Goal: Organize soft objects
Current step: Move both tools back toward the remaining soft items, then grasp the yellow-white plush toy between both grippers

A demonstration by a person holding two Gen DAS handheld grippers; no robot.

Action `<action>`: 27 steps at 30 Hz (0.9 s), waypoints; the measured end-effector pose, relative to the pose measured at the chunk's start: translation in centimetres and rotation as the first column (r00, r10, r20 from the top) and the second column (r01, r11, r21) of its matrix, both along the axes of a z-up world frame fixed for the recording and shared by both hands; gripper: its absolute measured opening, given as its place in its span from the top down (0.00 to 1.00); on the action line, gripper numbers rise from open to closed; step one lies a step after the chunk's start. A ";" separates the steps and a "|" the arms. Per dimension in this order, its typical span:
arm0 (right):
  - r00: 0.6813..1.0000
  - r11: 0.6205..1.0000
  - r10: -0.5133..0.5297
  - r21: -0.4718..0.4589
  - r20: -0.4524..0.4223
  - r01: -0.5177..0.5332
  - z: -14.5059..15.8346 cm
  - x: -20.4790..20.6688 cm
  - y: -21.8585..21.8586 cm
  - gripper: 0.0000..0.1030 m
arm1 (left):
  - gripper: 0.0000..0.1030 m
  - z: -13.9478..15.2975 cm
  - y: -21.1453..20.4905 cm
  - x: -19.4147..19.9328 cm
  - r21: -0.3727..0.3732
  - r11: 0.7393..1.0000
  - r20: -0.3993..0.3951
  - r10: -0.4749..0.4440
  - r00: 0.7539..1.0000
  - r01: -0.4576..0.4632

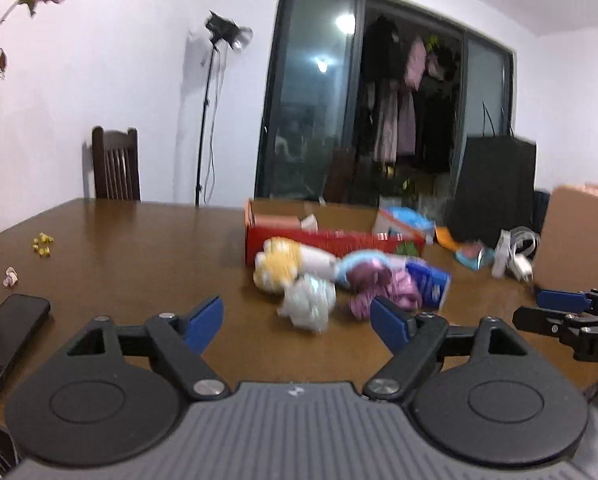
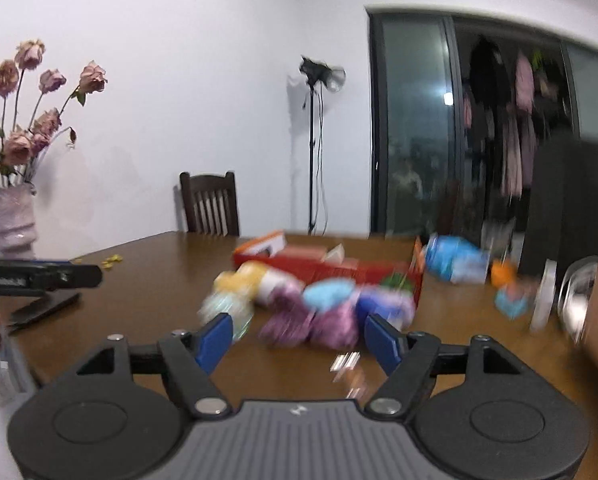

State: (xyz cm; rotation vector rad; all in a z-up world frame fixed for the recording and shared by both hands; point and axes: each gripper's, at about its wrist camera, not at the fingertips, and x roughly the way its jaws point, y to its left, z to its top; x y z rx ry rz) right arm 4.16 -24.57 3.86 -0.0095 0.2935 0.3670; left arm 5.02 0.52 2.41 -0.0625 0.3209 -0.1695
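Left tool (image 1: 297,314) nearest the lens, jaws spread wide, nothing between the blue pads; bare desk (image 1: 139,248) under it. Right tool (image 2: 299,334) likewise released and empty, showing in the left view at 3 o'clock.

Soft objects sit in a loose pile mid-desk, at 12 o'clock just ahead of both tools: pale crumpled bundle (image 1: 309,304) closest, yellow-white plush (image 1: 279,264) behind it, purple knit lump (image 1: 383,284) and a blue packet (image 1: 429,284) to the right. Red box (image 1: 331,236) lies just behind the pile, likely the bin. Views are motion-blurred, so item identities are rough.

Best approach, as I judge it: take one item each, left on the pale bundle, right on the purple lump; close on the bulk, not loose ends, and lift clear before crossing to the box.

Room: phone (image 1: 13,328) at 9 o'clock, yellow petals (image 1: 43,240) scattered at 10, vase of dried roses (image 2: 13,216), dark chair (image 1: 117,164), light stand (image 1: 211,112), glass doors with hanging clothes.
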 end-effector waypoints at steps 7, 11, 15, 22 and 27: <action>1.000 1.000 -0.020 -0.018 -0.013 0.019 -0.7 0.4 0.7 0.30 | 0.19 0.1 -0.4 0.9 -0.002 1.000 0.011 -0.010 1.000 0.010; 0.998 0.999 -0.029 0.030 -0.052 0.030 -1.6 1.9 0.6 0.31 | 0.19 -1.4 -0.9 2.1 0.024 1.000 -0.029 -0.010 1.000 0.010; 0.995 0.996 0.026 0.088 -0.100 -0.018 -2.5 4.4 1.1 0.47 | 0.19 -2.5 -0.7 5.2 0.032 0.999 -0.067 0.012 0.998 -0.010; 0.985 0.989 0.113 0.110 -0.130 -0.099 -2.0 12.2 5.0 0.68 | 0.20 -2.1 -0.2 15.3 0.055 0.998 -0.072 0.035 0.997 -0.031; 0.982 0.989 0.143 0.056 -0.121 -0.137 0.4 19.6 7.1 0.67 | 0.19 -3.6 -0.7 22.6 0.089 0.996 -0.172 0.015 0.985 0.001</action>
